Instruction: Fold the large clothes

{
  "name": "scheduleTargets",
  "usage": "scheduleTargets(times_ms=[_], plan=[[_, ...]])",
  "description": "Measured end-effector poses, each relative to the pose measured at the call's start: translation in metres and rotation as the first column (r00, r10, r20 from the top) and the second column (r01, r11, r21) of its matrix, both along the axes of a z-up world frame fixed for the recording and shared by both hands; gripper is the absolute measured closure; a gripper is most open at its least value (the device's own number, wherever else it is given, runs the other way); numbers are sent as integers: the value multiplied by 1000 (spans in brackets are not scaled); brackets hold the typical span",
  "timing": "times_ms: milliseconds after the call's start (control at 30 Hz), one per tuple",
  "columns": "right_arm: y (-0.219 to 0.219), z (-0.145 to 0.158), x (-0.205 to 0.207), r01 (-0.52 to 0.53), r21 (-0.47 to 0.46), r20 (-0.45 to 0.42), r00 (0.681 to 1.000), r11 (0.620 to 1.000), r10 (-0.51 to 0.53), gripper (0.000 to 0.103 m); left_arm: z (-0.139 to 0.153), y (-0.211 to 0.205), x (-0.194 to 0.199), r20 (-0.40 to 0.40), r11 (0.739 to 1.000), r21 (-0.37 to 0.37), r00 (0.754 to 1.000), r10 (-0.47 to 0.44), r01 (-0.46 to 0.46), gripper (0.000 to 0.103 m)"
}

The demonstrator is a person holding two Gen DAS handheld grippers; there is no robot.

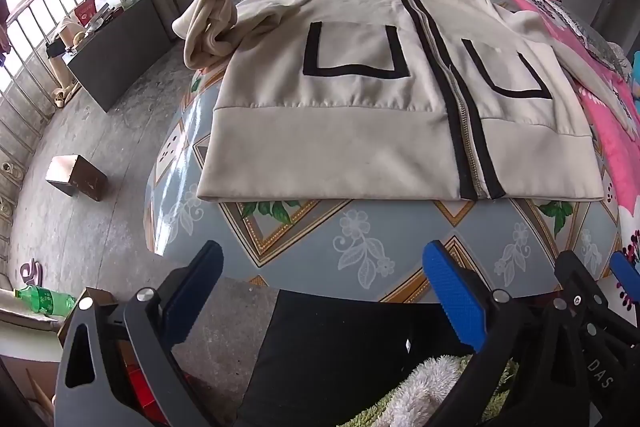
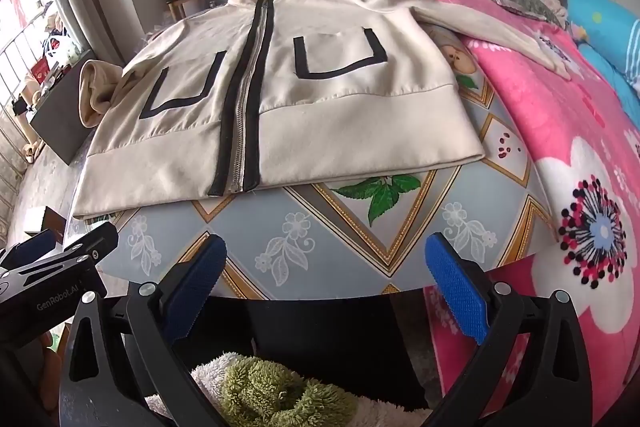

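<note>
Both my tools, left tool (image 1: 324, 301) and right tool (image 2: 326, 291), are wide apart and hold nothing; the cream jacket (image 1: 360, 99) lies flat on the counter (image 1: 320, 239), filling the picture's middle

Both wrist cameras look from the near edge of the table (image 1: 360, 251) across it. The left view sits left of the jacket's (image 1: 360, 115) zipper, the right view right; both share the jacket.
</note>
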State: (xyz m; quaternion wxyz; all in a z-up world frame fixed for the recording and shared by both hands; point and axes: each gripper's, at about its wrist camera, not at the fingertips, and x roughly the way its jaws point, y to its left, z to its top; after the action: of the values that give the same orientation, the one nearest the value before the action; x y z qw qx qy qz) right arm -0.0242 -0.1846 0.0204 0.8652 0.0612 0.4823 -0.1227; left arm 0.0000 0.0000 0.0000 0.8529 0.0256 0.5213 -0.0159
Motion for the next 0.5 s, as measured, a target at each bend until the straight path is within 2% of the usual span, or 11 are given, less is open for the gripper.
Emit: scheduleTargets(times_ms=[500], plan=[[-1,2,3,-2,-1,-1,1000,1000,2,7,0,1,1,0,1000,5,1000,-1,1,5]])
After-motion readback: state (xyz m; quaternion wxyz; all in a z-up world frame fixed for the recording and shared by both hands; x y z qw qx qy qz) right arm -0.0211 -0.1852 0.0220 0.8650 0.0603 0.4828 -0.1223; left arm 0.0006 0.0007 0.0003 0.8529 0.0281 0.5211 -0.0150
